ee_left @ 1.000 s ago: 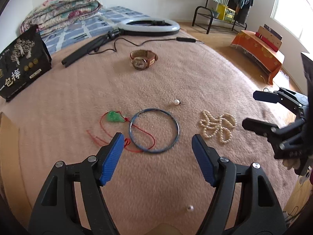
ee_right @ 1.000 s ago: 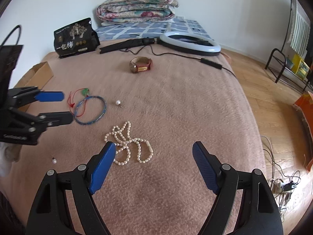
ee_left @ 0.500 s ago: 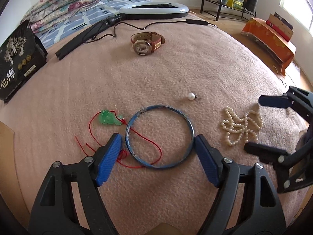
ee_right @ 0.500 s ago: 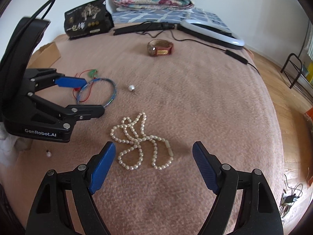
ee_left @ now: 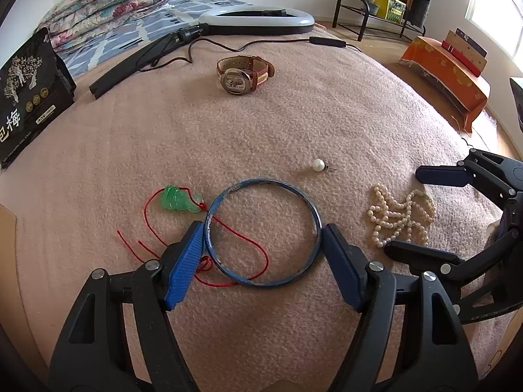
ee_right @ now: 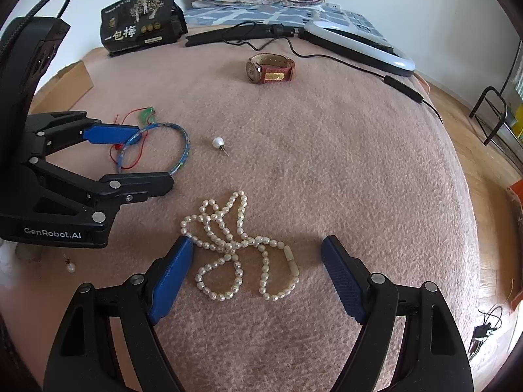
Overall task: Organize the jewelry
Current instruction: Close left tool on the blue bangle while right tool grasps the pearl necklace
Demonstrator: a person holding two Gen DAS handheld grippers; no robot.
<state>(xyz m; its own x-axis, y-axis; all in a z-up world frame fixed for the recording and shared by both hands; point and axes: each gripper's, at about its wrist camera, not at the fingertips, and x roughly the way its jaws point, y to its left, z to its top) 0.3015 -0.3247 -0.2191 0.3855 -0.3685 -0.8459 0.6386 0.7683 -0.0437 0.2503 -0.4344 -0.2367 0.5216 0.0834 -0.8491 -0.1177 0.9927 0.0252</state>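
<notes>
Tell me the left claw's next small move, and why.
Probably close gently on the blue bangle: the left claw already straddles it, pads at its rim on both sides. The red cord crosses the bangle, so it may drag along.

We see a bed under a pink blanket; on it lie a blue bangle, jade pendant, pearl necklace, pearl stud, watch, ring light.
</notes>
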